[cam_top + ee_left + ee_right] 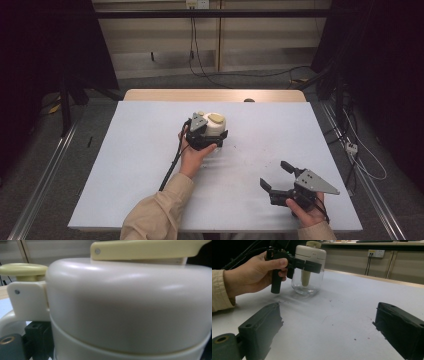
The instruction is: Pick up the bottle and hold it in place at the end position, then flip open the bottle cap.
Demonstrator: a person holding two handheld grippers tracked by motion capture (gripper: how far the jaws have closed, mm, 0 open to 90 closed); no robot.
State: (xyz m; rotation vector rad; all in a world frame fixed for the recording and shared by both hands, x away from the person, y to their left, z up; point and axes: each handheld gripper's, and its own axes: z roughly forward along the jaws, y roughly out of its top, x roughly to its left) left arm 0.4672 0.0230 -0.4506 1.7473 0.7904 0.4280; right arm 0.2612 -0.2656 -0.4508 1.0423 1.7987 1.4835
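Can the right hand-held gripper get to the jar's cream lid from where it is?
Probably yes: right hand-held gripper is open, bare table between. But left hand-held gripper already clamps the lid.

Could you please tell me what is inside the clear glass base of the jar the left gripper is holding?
A cream stem hangs from the cream lid into the clear jar, which otherwise looks empty. The left gripper covers the stem's top.

A cream lid (310,253) tops the clear glass jar (307,285).
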